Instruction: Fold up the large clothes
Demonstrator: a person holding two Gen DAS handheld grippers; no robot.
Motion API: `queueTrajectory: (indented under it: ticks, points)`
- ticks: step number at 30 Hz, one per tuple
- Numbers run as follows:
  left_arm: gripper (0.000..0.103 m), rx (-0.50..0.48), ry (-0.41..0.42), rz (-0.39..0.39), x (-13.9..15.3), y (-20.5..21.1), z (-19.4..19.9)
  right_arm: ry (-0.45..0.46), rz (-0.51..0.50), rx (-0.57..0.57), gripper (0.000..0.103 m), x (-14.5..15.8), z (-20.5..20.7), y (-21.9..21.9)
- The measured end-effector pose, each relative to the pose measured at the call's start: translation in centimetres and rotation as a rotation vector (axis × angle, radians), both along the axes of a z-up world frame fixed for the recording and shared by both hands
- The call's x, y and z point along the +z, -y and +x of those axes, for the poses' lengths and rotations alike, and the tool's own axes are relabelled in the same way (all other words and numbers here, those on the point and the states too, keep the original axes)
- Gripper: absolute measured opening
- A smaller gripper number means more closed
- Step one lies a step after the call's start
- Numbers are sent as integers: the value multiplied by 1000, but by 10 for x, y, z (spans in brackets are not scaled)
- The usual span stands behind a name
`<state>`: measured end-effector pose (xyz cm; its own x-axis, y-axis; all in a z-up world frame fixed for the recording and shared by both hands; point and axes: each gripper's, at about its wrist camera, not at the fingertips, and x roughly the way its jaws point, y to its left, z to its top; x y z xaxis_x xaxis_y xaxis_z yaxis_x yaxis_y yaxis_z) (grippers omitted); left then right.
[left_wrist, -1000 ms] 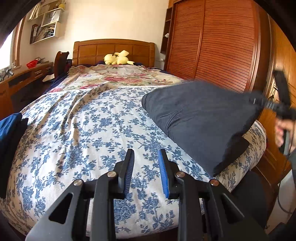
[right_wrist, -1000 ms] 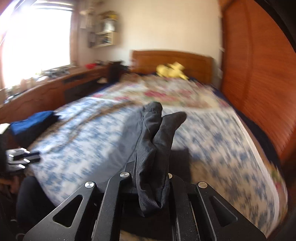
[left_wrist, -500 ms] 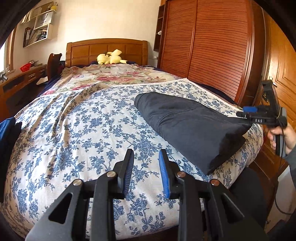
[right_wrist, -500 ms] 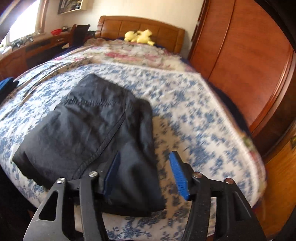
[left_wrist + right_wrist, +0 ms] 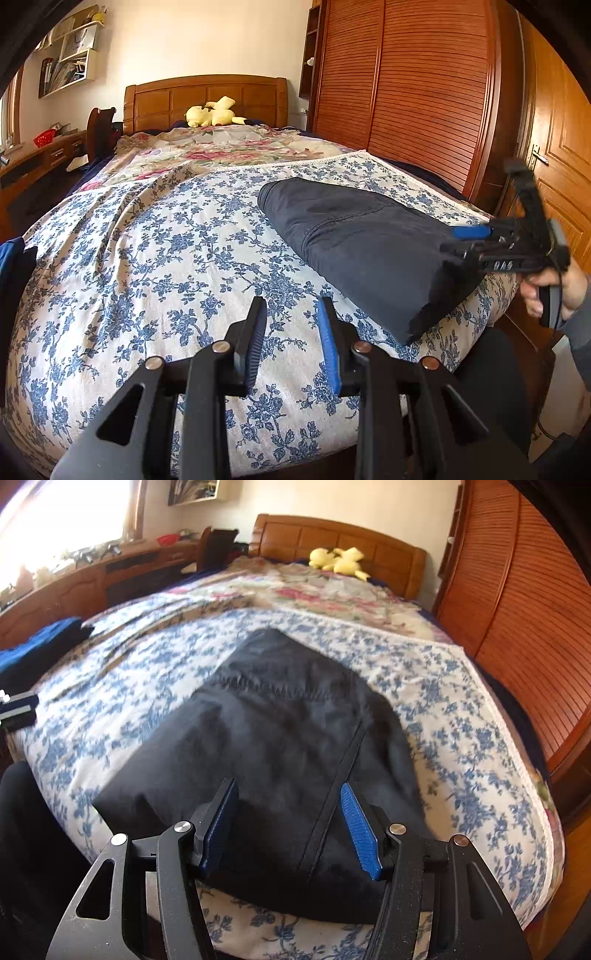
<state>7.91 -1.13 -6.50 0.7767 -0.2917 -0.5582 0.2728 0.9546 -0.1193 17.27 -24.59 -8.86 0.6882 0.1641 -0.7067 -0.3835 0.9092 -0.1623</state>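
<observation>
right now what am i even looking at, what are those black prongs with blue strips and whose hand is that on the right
There is no robot here. A person holds a handheld two-finger gripper in each hand, and each gripper carries a wide-angle camera that looks along its fingers. So both pictures show the same bed from two places.

In the left-hand camera picture, the left gripper is open and holds nothing. At the right edge you see the person's right hand holding the right gripper, blurred.

In the right-hand camera picture, that gripper is seen from behind: it is open above the near end of a folded dark garment, gripping nothing.

The garment lies on the blue floral bedspread. A yellow plush toy sits by the headboard, and more blue and dark clothes lie at the bed's left edge.
</observation>
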Motion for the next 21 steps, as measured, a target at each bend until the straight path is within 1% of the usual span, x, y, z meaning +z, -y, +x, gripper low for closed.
queueTrajectory:
  ticks: [2, 3, 5, 7, 11, 14, 16, 21]
  points:
    - [28, 5, 3, -3, 0, 0, 0, -71, -4, -20, 59, -19, 6, 4]
    - [32, 8, 4, -7, 0, -1, 0, -105, -16, -23, 59, -30, 8, 5]
    - [36, 4, 3, -17, 0, -1, 1, -106, -19, -18, 60, -45, 7, 11]
    - [39, 6, 6, -13, 1, -1, 2, -105, 32, -31, 61, -49, 7, 19]
    - [42, -9, 9, -5, 4, 5, 10, -81, 33, -36, 62, -45, 2, 19]
    - [46, -38, 6, 13, 3, 13, 23, -57, 35, -48, 62, -35, -5, 24]
    - [50, -57, 3, 24, 2, 20, 34, -37, 51, -63, 62, -24, -14, 34]
    - [52, -104, -9, 36, -2, 34, 67, 5, 63, -111, 62, -12, -33, 67]
